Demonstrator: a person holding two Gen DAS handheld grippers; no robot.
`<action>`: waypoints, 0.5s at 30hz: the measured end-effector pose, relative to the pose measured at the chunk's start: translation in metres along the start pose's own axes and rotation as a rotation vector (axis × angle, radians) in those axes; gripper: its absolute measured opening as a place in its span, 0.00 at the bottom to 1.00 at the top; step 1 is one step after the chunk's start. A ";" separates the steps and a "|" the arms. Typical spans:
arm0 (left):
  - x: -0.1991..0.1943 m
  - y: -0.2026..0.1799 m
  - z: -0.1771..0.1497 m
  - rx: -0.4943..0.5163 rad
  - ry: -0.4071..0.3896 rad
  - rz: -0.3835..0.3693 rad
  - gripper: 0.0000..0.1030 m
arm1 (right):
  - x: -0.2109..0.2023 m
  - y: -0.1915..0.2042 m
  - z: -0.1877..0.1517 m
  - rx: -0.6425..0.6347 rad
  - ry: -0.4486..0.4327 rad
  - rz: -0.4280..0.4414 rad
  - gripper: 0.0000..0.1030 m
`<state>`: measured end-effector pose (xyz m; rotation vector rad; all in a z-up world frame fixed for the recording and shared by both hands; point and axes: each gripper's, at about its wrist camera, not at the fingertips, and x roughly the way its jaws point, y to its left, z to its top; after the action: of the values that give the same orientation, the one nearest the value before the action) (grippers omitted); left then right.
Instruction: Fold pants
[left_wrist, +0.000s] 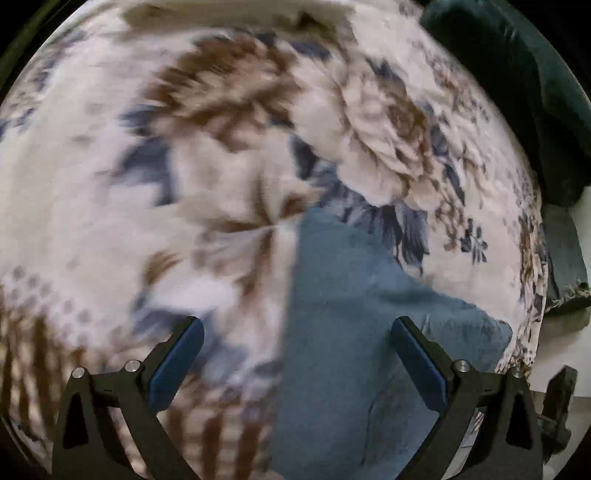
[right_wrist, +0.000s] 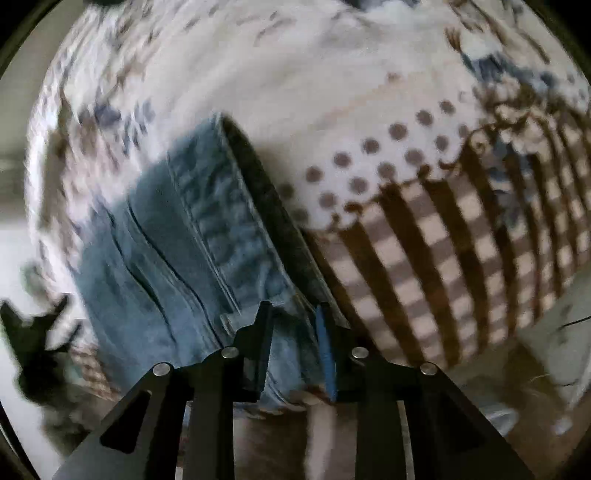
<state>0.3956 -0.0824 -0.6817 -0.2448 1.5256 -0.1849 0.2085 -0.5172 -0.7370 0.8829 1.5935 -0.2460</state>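
The pants (right_wrist: 192, 236), faded blue denim with stitched seams, are spread on a floral and checked blanket (right_wrist: 424, 240). An edge, probably the waistband though blur obscures it, is pinched between the nearly closed jaws of the right gripper (right_wrist: 295, 354), presumably so the fabric can be drawn over. The left gripper (left_wrist: 295, 363) is held above the denim with jaws spread wide, gripping nothing.

the pants (right_wrist: 177, 236) are faded blue denim, lying on the patterned bed cover (right_wrist: 295, 74). in my right view a stitched seam runs diagonally along one edge, and that edge sits between my jaws. in my left view they (left_wrist: 351, 314) lie flat, folded over.
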 end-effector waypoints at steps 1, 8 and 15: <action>0.014 -0.003 0.009 -0.001 0.030 -0.021 1.00 | -0.004 0.001 0.003 0.006 -0.022 0.031 0.55; 0.032 0.001 0.028 -0.022 0.016 -0.105 0.34 | 0.041 0.025 0.027 -0.088 0.067 0.080 0.66; 0.018 0.034 0.030 -0.203 0.030 -0.261 0.37 | 0.038 0.021 0.024 -0.053 0.051 0.017 0.61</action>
<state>0.4250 -0.0528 -0.7072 -0.6060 1.5398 -0.2407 0.2415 -0.5019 -0.7708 0.8678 1.6318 -0.1696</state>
